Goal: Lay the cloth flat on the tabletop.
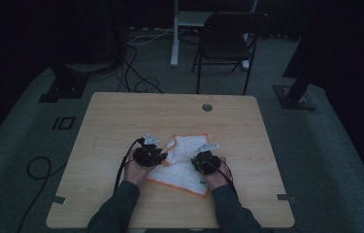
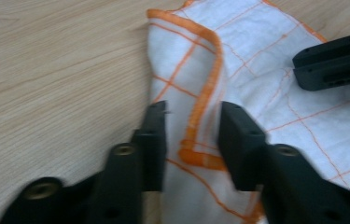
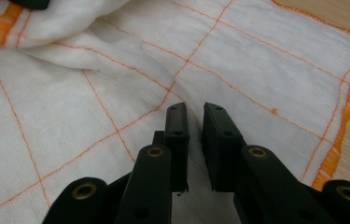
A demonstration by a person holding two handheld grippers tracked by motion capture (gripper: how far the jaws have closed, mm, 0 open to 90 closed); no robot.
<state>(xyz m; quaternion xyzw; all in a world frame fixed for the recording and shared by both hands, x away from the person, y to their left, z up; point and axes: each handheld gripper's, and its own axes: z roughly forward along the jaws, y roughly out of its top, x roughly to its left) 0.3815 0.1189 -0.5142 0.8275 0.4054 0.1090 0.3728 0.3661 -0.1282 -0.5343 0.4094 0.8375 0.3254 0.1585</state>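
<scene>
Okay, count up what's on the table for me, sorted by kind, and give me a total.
Cloth, white with orange edging: 1
Handheld grippers, black: 2, left gripper and right gripper
Total: 3

"Was there room on the table [image 1: 121,116]?"

"Lots. The far half was bare wood. Only a small round cap [image 1: 207,107] sat near the far edge."

"What about the sides?"

"The left and right sides were bare too."

"So what was in the way?"

"The cloth [image 1: 185,160] lay in the middle, with one corner folded over. The left gripper [image 2: 192,135] stood open around that fold. The right gripper [image 3: 195,135] sat low over the cloth, with a thin gap between its jaws. The two were close, so little room was left between them."

"And past the table?"

"A chair [image 1: 228,39] stood well apart on the floor."
</scene>
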